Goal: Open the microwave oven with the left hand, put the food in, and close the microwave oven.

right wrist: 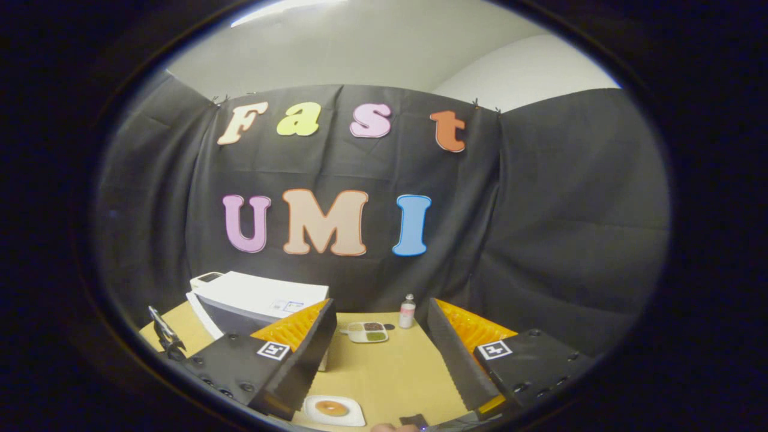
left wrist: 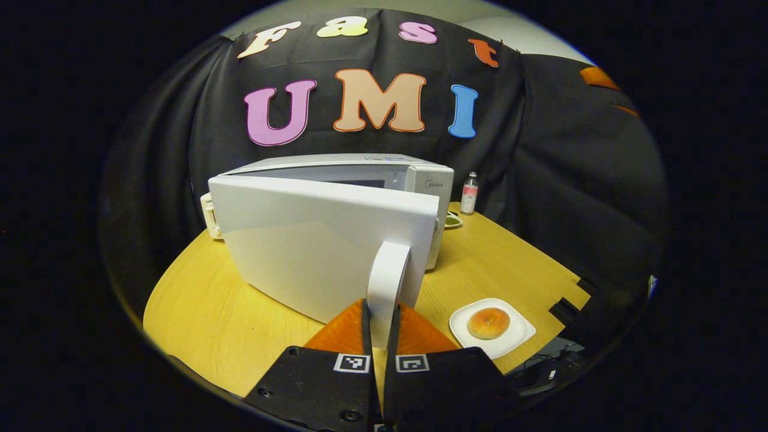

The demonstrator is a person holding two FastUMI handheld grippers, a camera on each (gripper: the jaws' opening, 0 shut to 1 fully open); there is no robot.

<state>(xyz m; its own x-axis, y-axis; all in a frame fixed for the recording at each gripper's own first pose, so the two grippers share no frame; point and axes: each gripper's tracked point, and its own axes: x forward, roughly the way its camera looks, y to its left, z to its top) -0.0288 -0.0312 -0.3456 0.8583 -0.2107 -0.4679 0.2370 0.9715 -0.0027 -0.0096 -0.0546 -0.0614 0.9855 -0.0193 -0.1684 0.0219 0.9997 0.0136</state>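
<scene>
A white microwave oven [left wrist: 360,174] stands on the round wooden table [left wrist: 228,312]. Its door [left wrist: 306,246] is swung partly open toward me. My left gripper [left wrist: 380,327] is shut on the door's white handle [left wrist: 387,282]. A round browned bun [left wrist: 488,323] lies on a white square plate [left wrist: 516,333] near the table's front right edge. In the right gripper view the microwave oven [right wrist: 258,303] sits at the left, and the bun [right wrist: 331,408] on its plate [right wrist: 354,414] lies low between the fingers of my right gripper [right wrist: 378,342], which stands open well above it.
A small bottle [left wrist: 469,193] stands behind the microwave at the table's back right, with a small dish of several coloured portions [right wrist: 367,332] beside it. Black cloth walls close the booth behind and to the right. Bare tabletop [right wrist: 396,372] lies right of the microwave.
</scene>
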